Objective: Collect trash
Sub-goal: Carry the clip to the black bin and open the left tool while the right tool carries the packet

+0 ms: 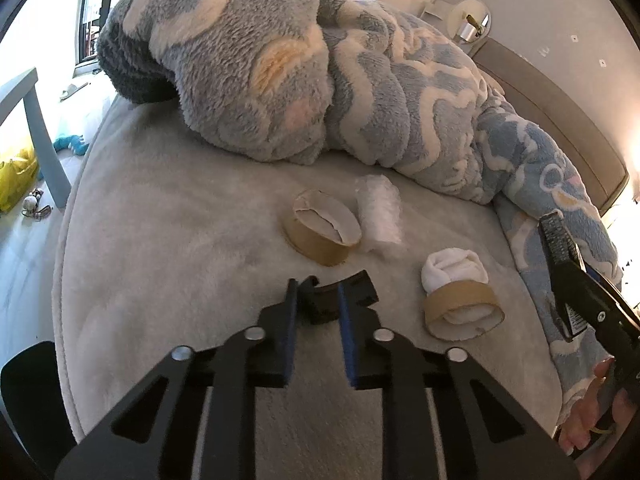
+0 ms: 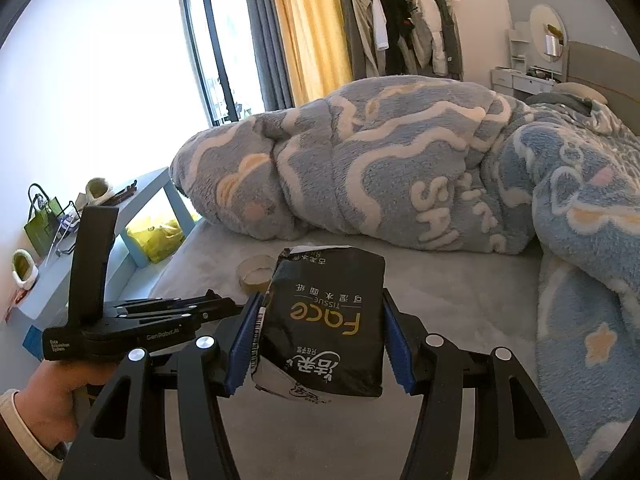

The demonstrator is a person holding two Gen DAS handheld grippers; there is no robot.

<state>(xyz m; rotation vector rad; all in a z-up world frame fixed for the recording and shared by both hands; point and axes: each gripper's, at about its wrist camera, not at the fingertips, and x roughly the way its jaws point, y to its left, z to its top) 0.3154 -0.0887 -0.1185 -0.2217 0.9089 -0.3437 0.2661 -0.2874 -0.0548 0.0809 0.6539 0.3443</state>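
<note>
On the grey bed sheet [image 1: 160,240], my left gripper [image 1: 318,286] is shut on a small black curved piece [image 1: 360,288], its blue pads on either side of it. Beyond it lies a brown cardboard tape ring [image 1: 320,236], and a crumpled clear plastic wad [image 1: 380,212] touches that ring. To the right, a second cardboard ring [image 1: 460,300] has white tissue stuffed in it. My right gripper [image 2: 322,298] is shut on a black tissue pack [image 2: 324,332] and holds it above the bed. That gripper also shows at the right edge of the left wrist view.
A bulky blue and white fleece blanket [image 1: 320,80] fills the far half of the bed. The bed's left edge drops to a floor with a blue side table [image 2: 152,192], a yellow bag [image 2: 160,236] and a green bag [image 2: 40,224]. A hand [image 2: 60,380] holds the left gripper.
</note>
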